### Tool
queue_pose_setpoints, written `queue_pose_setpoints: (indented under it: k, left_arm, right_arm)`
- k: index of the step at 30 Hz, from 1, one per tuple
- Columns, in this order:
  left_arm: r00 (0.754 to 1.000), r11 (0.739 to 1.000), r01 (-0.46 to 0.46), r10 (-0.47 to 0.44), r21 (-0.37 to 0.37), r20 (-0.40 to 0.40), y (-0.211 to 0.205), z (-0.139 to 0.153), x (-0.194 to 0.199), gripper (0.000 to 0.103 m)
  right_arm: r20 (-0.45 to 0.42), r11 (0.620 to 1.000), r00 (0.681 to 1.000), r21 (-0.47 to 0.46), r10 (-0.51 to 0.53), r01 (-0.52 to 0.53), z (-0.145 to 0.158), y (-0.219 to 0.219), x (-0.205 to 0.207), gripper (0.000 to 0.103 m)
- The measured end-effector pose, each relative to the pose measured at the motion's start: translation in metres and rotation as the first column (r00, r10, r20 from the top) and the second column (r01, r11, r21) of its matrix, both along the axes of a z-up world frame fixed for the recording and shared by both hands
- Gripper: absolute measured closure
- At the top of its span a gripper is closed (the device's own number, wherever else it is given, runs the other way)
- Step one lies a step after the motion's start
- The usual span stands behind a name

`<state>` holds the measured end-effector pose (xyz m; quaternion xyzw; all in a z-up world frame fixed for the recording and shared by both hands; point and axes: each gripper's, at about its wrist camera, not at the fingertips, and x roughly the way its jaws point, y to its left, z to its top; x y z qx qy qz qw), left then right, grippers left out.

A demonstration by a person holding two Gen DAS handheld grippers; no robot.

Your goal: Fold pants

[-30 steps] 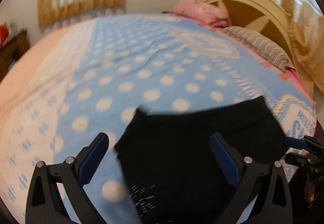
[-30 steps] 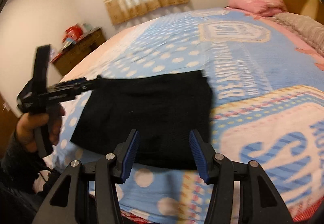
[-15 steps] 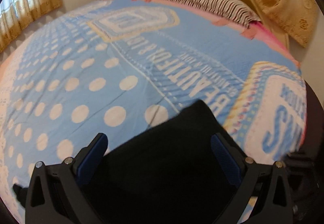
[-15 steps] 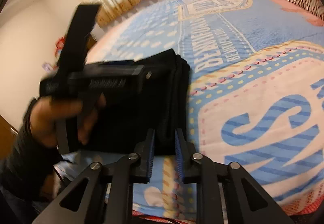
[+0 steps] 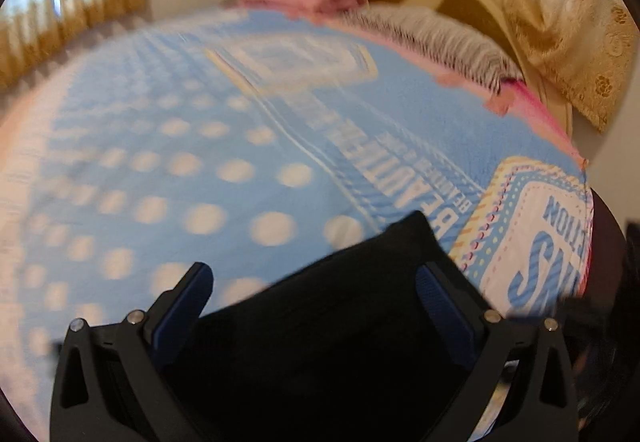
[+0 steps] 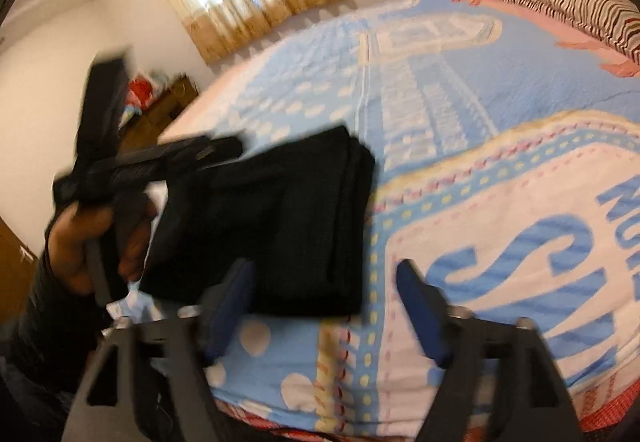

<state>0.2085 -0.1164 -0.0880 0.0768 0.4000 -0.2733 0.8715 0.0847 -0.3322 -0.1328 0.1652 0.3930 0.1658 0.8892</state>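
The black pants [image 6: 280, 218] are lying folded on the bed [image 6: 460, 90] near its edge. My right gripper [image 6: 324, 306] is opening its jaws, nothing between them. My left gripper [image 5: 316, 302] is hovering over the pants, jaws wide.

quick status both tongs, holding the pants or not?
Left tongs: open, poised above the folded black pants, not gripping.
Right tongs: opening, nothing between the pads, pants lie free.
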Motion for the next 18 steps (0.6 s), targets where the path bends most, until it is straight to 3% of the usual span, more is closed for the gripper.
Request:
queue_pose_setpoints:
  k: [5, 11, 15, 18]
  left_arm:
    - [0.989, 0.992, -0.124, 0.125, -0.011, 0.079, 0.077, 0.009, -0.023, 0.0]
    - [0.969, 0.969, -0.247, 0.247, -0.012, 0.006, 0.135, -0.029, -0.04, 0.0]
    - [0.952, 0.949, -0.297, 0.285, -0.103, -0.112, 0.151, -0.054, -0.034, 0.0]
    - [0.951, 0.943, -0.294, 0.272, -0.154, -0.148, 0.149, -0.058, -0.032, 0.0]
  right_arm:
    - [-0.019, 1.0, 1.0, 0.014, -0.01, 0.01, 0.002, 0.0, 0.016, 0.026]
    - [-0.072, 0.998, 0.997, 0.058, 0.003, 0.001, -0.006, 0.003, 0.048, 0.026]
    - [-0.117, 0.997, 0.993, 0.078, 0.01, -0.001, -0.017, 0.005, 0.068, 0.027]
    - [-0.117, 0.998, 0.993, 0.062, 0.009, -0.002, -0.02, 0.008, 0.075, 0.03]
